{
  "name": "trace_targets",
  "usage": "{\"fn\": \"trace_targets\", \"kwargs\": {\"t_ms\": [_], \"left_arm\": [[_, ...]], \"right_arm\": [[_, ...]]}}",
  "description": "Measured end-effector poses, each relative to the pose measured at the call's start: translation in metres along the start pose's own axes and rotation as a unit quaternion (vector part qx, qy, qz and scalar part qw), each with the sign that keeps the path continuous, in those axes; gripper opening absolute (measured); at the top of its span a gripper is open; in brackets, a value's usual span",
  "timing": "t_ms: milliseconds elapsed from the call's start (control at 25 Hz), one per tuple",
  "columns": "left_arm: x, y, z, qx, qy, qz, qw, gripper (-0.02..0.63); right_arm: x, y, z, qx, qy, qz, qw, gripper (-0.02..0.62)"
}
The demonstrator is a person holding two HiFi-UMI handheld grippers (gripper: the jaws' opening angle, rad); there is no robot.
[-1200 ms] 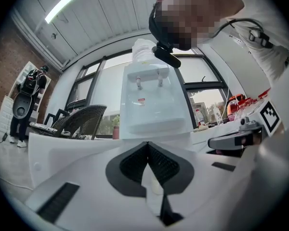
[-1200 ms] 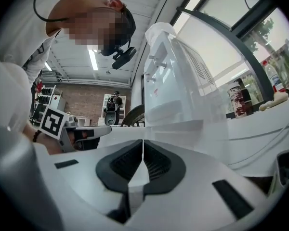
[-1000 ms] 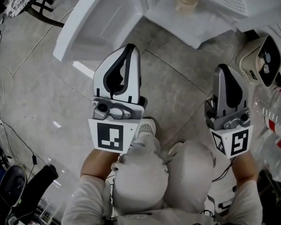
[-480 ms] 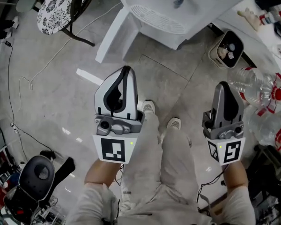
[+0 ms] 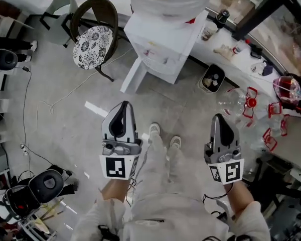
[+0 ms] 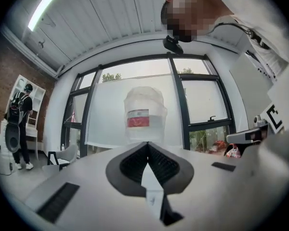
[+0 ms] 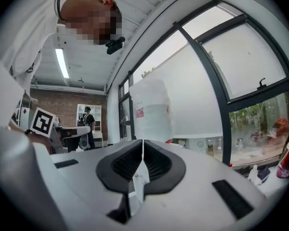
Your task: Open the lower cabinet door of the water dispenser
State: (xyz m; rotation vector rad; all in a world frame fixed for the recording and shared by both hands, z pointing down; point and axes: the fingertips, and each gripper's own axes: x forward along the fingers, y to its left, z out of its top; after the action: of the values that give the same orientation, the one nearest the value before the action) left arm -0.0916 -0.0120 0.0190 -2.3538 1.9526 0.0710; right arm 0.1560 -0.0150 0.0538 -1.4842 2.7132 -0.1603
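Plainly, left tongs (image 5: 123,105) and right tongs (image 5: 219,117) press ribbed black pads (image 6: 132,165) together, empty.

Grey floor (image 5: 60,119); a patterned-cushion chair (image 5: 93,41) stands ahead-left of the left tongs (image 5: 123,107); dark-framed windows (image 6: 202,105) ahead, strip light (image 6: 45,4) overhead.

The floor (image 5: 70,134) looks like polished grey stone tile, shiny enough to throw back the lights. The water dispenser (image 5: 163,49) is smooth white plastic with a bit of gloss, and its jug (image 5: 175,1) is cloudy see-through plastic. The left gripper (image 5: 123,107) and right gripper (image 5: 218,118) both have matt white plastic shells, with black ribbed pads (image 6: 132,165) inside. The chair (image 5: 93,43) has a patterned cloth seat on a dark frame. The bottles (image 5: 239,100) are clear plastic, and the trousers (image 5: 165,185) are plain light cloth.
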Motion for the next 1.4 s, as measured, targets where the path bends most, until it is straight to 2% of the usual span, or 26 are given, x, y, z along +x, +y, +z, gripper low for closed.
{"fn": "trace_targets", "kwargs": {"t_ms": [240, 440, 640, 920, 1400], "left_arm": [[-0.002, -0.012, 0.083, 0.003, -0.006, -0.022, 0.9997, 0.002], [-0.001, -0.023, 0.126, 0.017, -0.030, -0.046, 0.9983, 0.002], [0.003, -0.033, 0.139, 0.016, -0.043, -0.056, 0.9974, 0.002], [0.002, -0.048, 0.141, 0.014, -0.050, -0.068, 0.9963, 0.002], [-0.007, -0.050, 0.144, 0.014, -0.050, -0.062, 0.9967, 0.002]], "right_arm": [[-0.013, 0.007, 0.095, -0.024, -0.027, -0.001, 0.999, 0.021], [-0.030, -0.001, 0.134, -0.039, -0.047, -0.023, 0.998, 0.018], [-0.036, -0.007, 0.145, -0.036, -0.051, -0.039, 0.997, 0.015], [-0.043, 0.000, 0.148, -0.043, -0.054, -0.034, 0.997, 0.015], [-0.047, 0.006, 0.152, -0.041, -0.059, -0.027, 0.997, 0.015]]}}
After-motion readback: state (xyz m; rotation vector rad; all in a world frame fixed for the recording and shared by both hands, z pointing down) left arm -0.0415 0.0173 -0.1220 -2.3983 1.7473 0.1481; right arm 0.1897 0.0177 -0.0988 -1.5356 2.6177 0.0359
